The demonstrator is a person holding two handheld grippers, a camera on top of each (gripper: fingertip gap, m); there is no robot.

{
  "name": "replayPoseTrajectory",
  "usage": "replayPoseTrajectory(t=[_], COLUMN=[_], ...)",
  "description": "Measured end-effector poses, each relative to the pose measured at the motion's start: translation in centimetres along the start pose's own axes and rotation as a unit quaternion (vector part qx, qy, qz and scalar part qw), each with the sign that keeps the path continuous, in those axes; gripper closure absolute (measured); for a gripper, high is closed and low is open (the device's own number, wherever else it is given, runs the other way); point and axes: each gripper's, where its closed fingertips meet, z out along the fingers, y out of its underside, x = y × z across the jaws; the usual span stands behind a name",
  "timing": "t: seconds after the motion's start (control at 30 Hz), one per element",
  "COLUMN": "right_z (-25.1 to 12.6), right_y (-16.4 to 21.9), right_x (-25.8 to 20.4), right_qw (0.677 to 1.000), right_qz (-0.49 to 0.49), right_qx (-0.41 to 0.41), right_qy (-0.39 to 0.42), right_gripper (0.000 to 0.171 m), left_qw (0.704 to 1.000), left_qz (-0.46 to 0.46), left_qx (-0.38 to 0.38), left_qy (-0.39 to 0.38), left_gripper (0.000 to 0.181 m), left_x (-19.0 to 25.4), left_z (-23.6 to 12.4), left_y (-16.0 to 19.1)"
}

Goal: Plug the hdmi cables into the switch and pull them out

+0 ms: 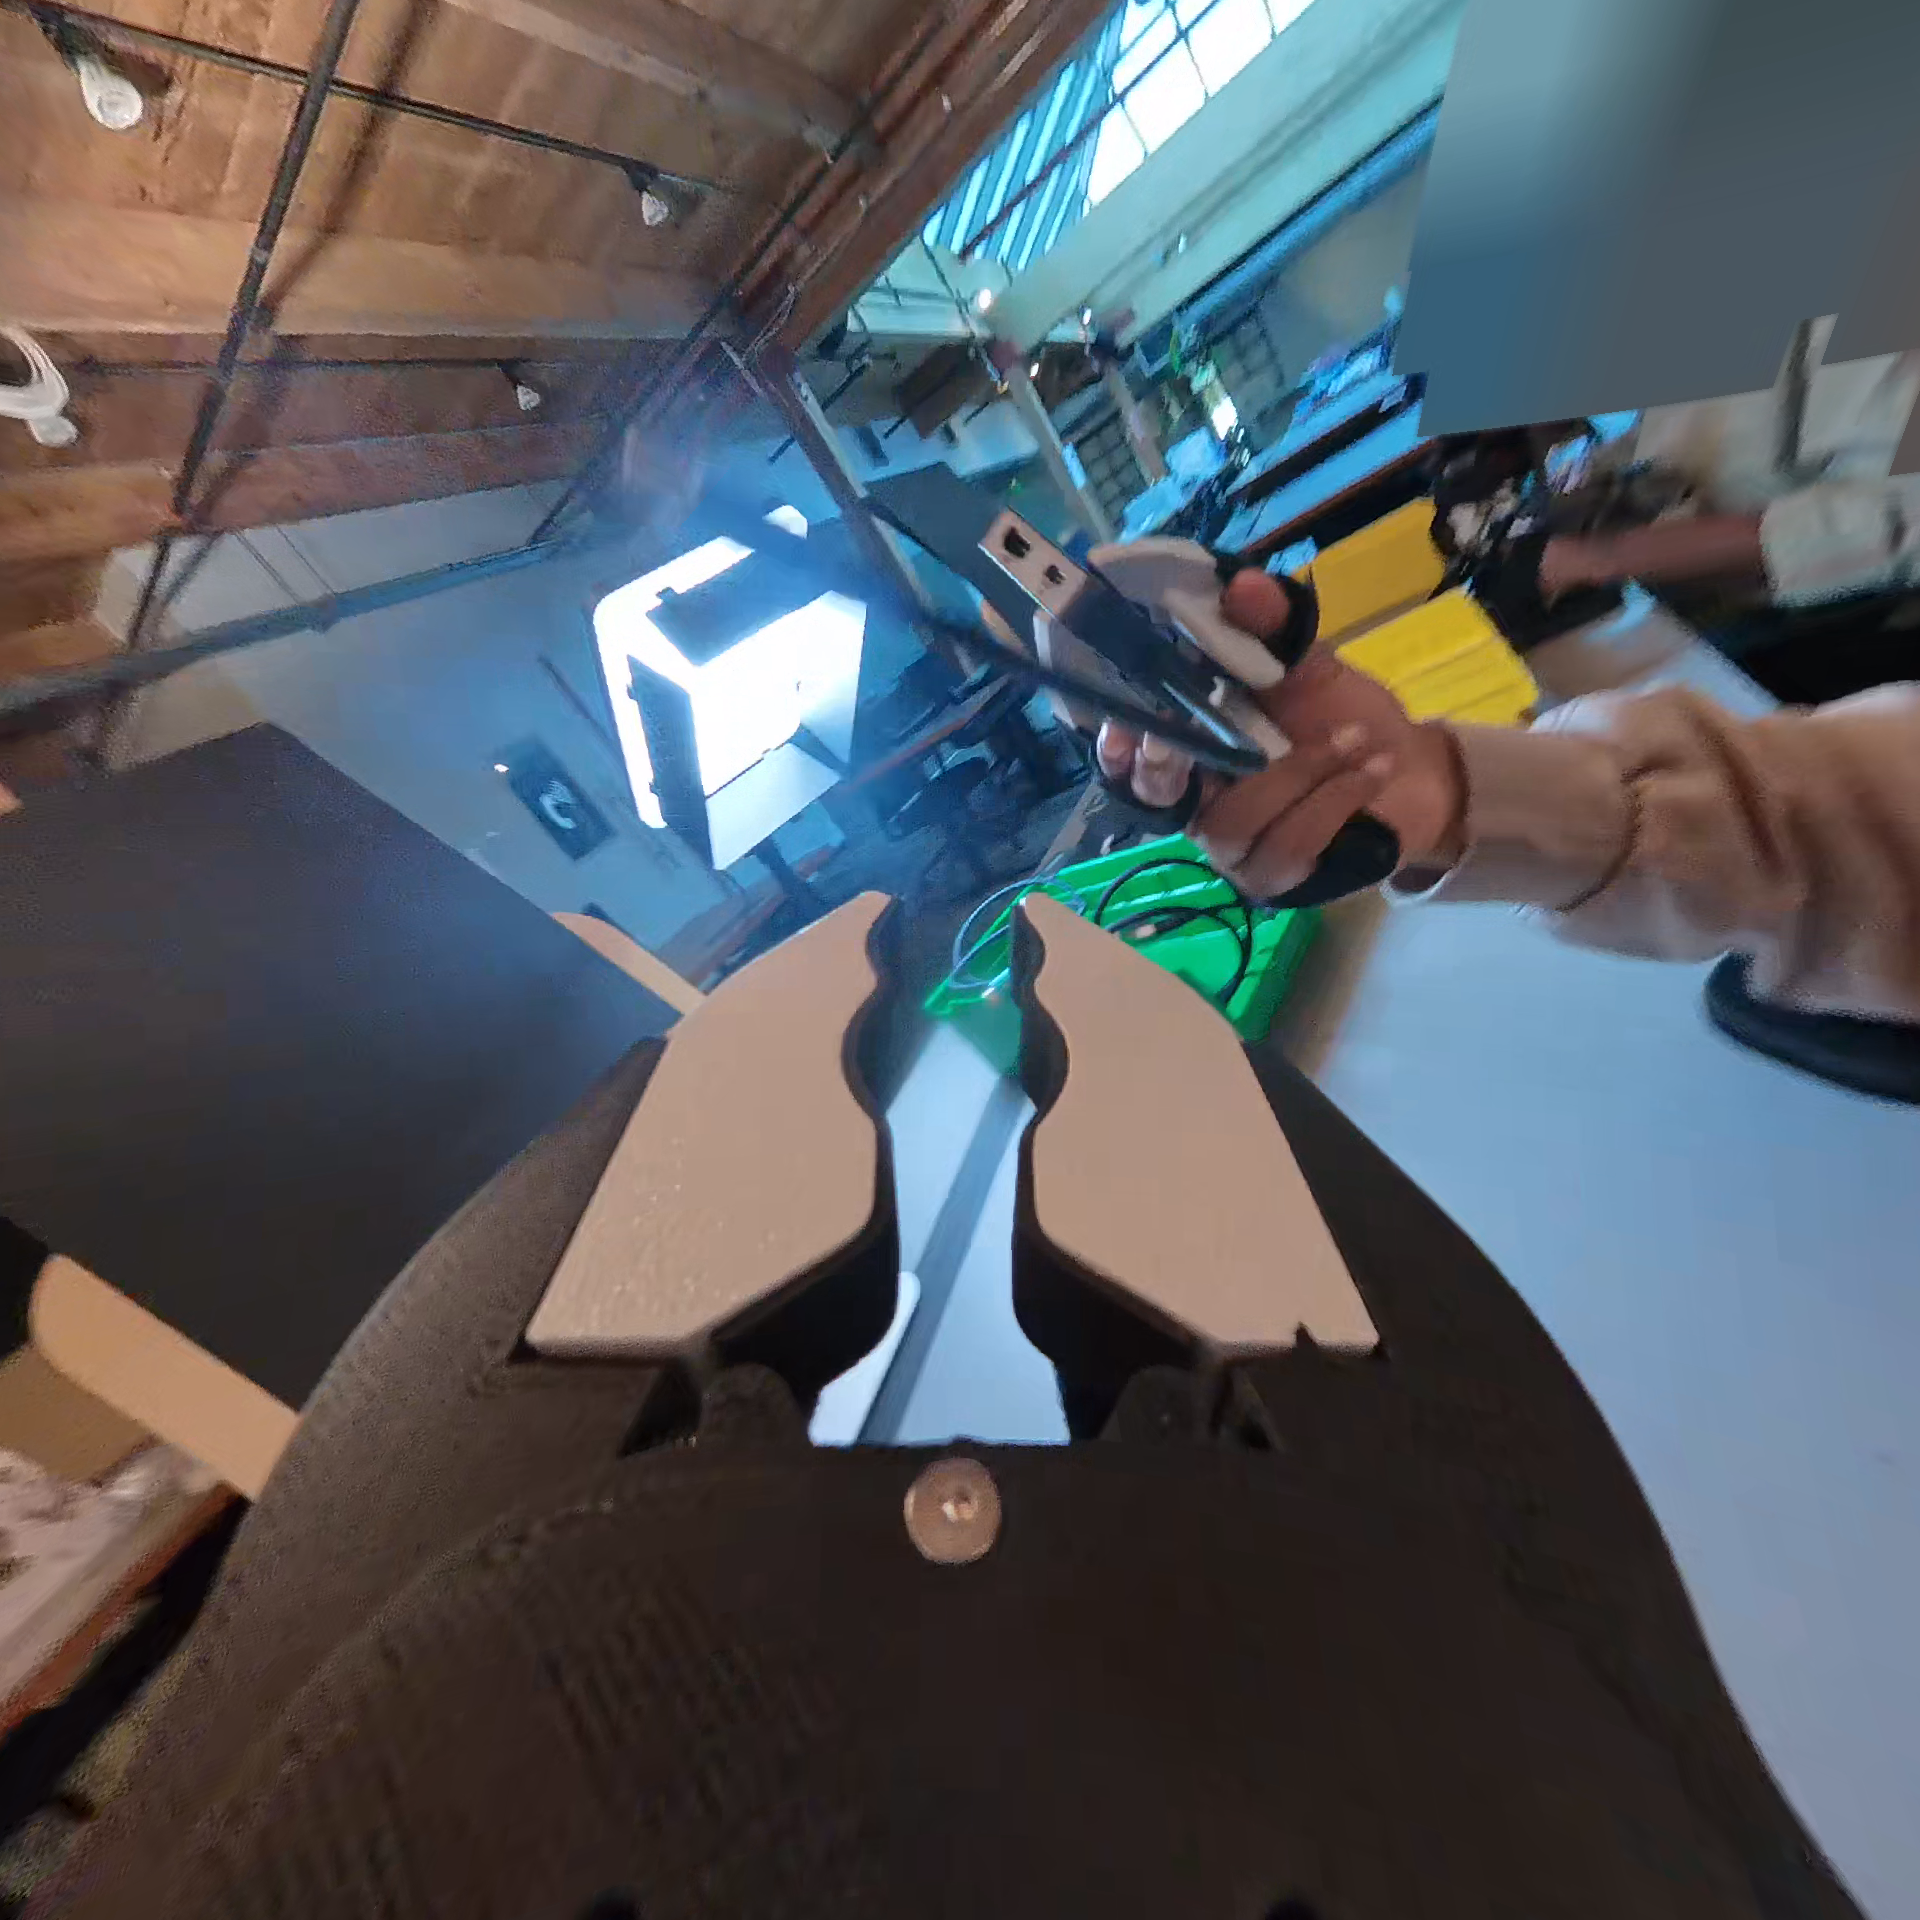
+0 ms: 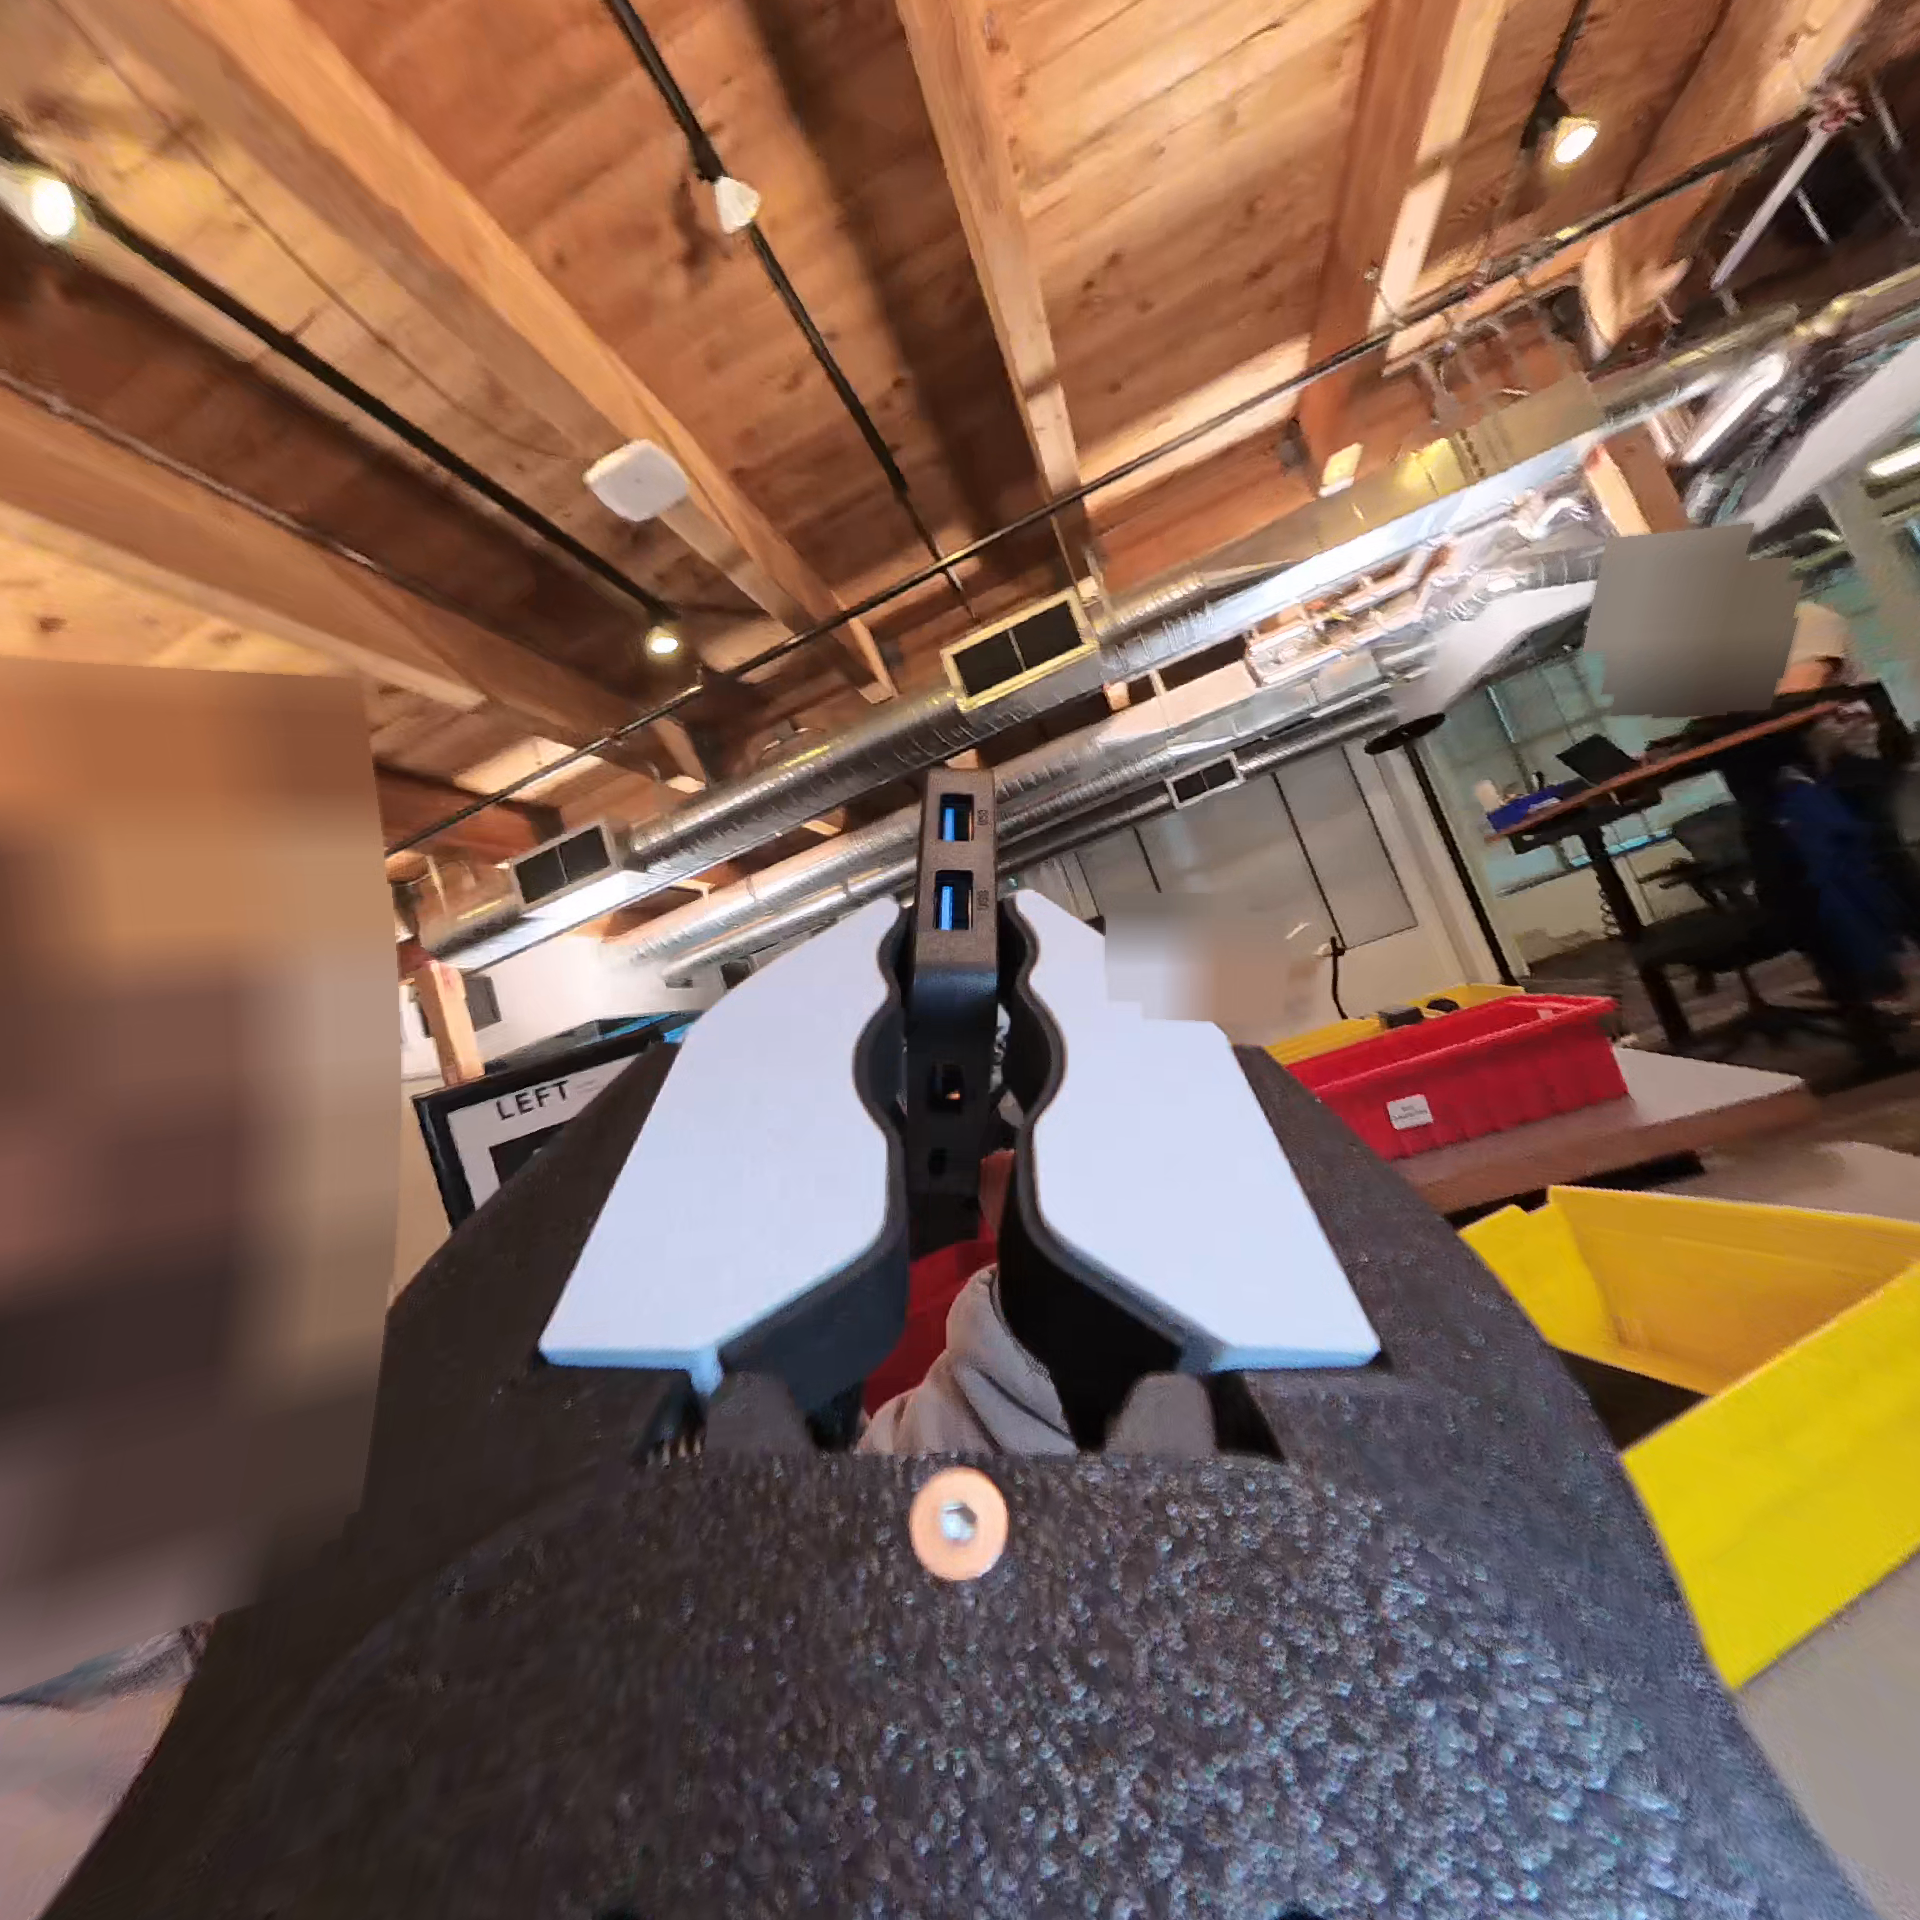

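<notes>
Right gripper [image 2: 951, 914] is pinching the black switch [image 2: 954, 883] between its pale fingers, holding it upright in the air with two blue ports facing the camera. Left gripper [image 1: 954, 909] is hanging spread with nothing between its fingers, above the green bin [image 1: 1273, 966] of coiled cables [image 1: 1174, 914], with the switch raised well above that bin.

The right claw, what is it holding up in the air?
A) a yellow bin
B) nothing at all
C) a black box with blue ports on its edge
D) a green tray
C: in the right wrist view the right claw is closed on a slim black switch whose edge shows two blue ports, and the left wrist view shows the same box raised above the table.
</notes>
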Motion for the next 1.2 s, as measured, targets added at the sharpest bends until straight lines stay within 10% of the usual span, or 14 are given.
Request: replayPoseTrajectory(t=[0.47, 0.67, 0.9, 1.0, 1.2], right_z=[2.4, 1.4, -0.4, -0.8, -3.0], right_y=[6.5, 7.7, 4.3, 3.5, 9.4], right_x=[2.8, 4.9, 4.8, 2.6, 4.5], right_qw=[0.987, 0.978, 0.967, 0.917, 0.703], right_qz=[0.115, 0.122, -0.119, -0.315, -0.548], right_qx=[-0.093, -0.129, -0.152, -0.190, -0.423], right_qy=[0.060, 0.111, 0.164, 0.154, 0.163], right_gripper=[0.157, 0.153, 0.134, 0.138, 0.140], left_qw=[0.910, 0.862, 0.960, 0.988, 0.985], left_qz=[0.397, 0.488, 0.270, 0.146, -0.011], left_qx=[-0.066, -0.097, -0.073, -0.050, -0.090], left_qy=[-0.098, -0.095, -0.019, 0.022, 0.146], left_gripper=[0.127, 0.148, 0.168, 0.168, 0.168], left_x=[3.8, 5.1, 5.3, 5.0, 6.8], left_z=[5.0, 6.0, 5.2, 4.3, 3.5], left_y=[0.8, 2.9, 2.7, 2.4, 5.7])
